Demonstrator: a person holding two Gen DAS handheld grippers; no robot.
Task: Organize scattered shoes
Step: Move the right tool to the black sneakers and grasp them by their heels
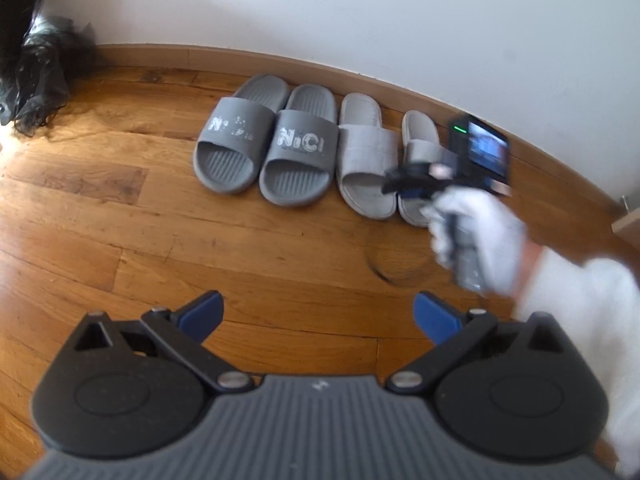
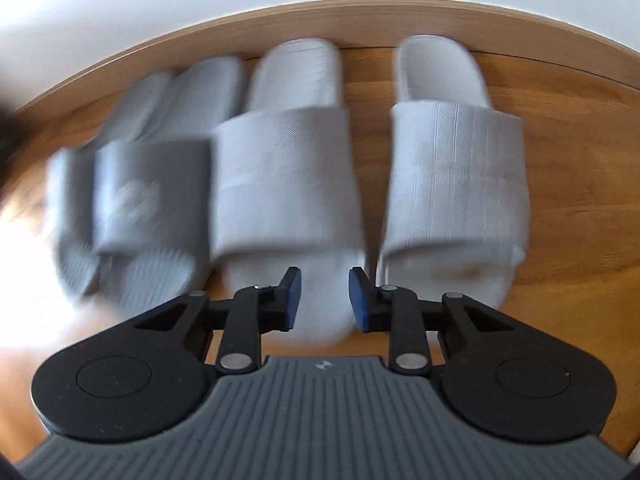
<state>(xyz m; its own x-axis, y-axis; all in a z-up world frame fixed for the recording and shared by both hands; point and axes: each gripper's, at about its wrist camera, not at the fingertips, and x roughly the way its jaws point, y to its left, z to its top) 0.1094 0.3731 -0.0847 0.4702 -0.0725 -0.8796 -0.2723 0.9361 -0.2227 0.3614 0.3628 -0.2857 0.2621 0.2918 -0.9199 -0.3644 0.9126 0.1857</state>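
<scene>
Four slippers stand in a row against the skirting board, toes toward me. The two on the left are a dark grey pair [image 1: 236,148] [image 1: 298,152] with white print. To their right are two light grey slippers [image 1: 366,152] [image 1: 420,136]. My left gripper [image 1: 318,316] hangs open over bare floor in front of the row, with nothing between its fingers. A white-gloved hand [image 1: 480,236] holds my right gripper [image 1: 394,184] low over the light pair. In the right wrist view, the right gripper [image 2: 325,296] has its blue pads a narrow gap apart above the toe of the left light slipper [image 2: 288,168]. The pads pinch nothing. The other light slipper [image 2: 456,176] lies just to the right.
The floor [image 1: 120,220] is wooden, and a skirting board [image 1: 280,60] runs under a white wall. A black plastic bag [image 1: 32,60] slumps at the far left. A wooden corner [image 1: 628,220] juts in at the right edge. The right wrist view is motion-blurred on its left side.
</scene>
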